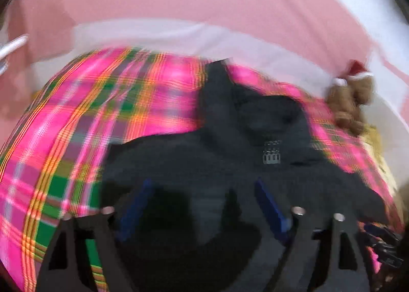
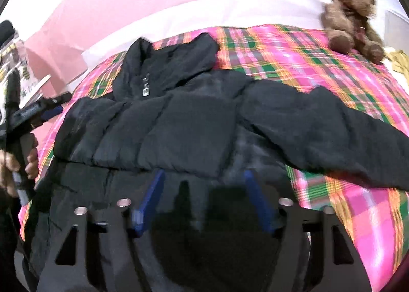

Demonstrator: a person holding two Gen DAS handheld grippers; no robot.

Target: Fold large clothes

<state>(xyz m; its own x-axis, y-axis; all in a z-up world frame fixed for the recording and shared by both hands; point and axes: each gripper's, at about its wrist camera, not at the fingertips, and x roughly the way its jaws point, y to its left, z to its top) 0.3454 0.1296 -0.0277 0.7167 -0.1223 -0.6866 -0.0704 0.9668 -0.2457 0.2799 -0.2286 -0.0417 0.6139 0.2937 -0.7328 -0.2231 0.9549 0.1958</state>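
Note:
A black padded hooded jacket [image 2: 179, 123] lies on a pink plaid bedspread [image 2: 306, 62]. Its hood [image 2: 166, 62] points away, one sleeve [image 2: 332, 128] stretches right, and the left side is folded over the body. My right gripper [image 2: 204, 177] is open just above the jacket's near part, blue pads apart, holding nothing. My left gripper [image 1: 204, 187] is open over the jacket [image 1: 230, 143], empty; this view is motion-blurred. The left gripper also shows at the left edge of the right wrist view [image 2: 48, 108], held in a hand.
A brown teddy bear with a red Santa hat [image 2: 350, 11] sits at the bedspread's far right corner, also in the left wrist view [image 1: 350, 97]. A white pillow or sheet band [image 2: 204, 16] and pink wall lie behind. Clutter stands at the far left [image 2: 15, 62].

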